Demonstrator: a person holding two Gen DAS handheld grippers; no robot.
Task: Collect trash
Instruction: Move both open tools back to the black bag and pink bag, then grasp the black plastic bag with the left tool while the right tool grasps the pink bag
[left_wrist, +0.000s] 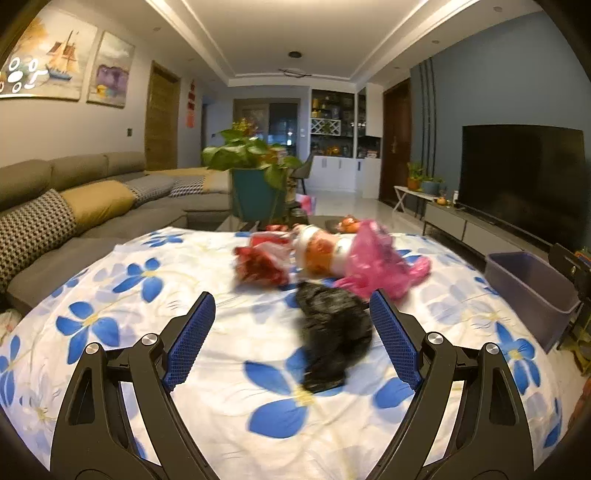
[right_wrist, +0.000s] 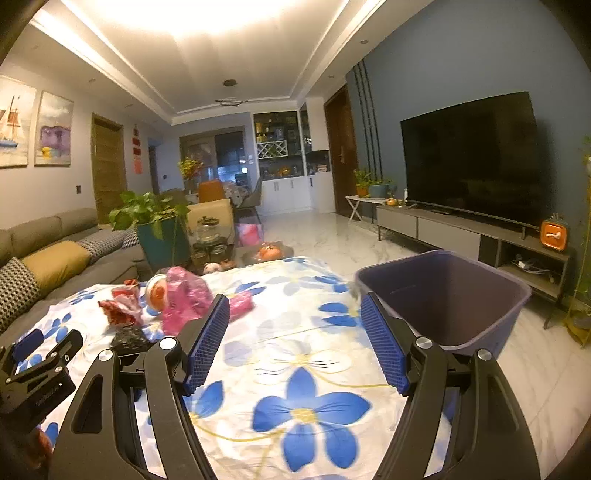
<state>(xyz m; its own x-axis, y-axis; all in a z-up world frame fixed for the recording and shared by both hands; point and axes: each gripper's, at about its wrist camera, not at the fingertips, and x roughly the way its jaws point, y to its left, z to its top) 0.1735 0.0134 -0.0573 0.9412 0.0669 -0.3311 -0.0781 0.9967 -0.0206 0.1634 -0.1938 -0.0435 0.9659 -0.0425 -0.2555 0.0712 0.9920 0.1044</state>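
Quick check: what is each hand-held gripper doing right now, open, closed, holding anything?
Left hand-held gripper: open, empty, above the black bag.
Right hand-held gripper: open, empty.

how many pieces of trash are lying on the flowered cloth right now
4, as far as shows: black bag nearest, between the left gripper's open fingers; red wrapper behind it; bottle beside that; pink bag over the bottle. More may hide beneath.

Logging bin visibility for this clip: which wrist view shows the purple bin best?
The right wrist view: the purple bin sits close ahead, open mouth and inside visible, beside the floral cloth. The left wrist view catches only a partial side at its right edge.
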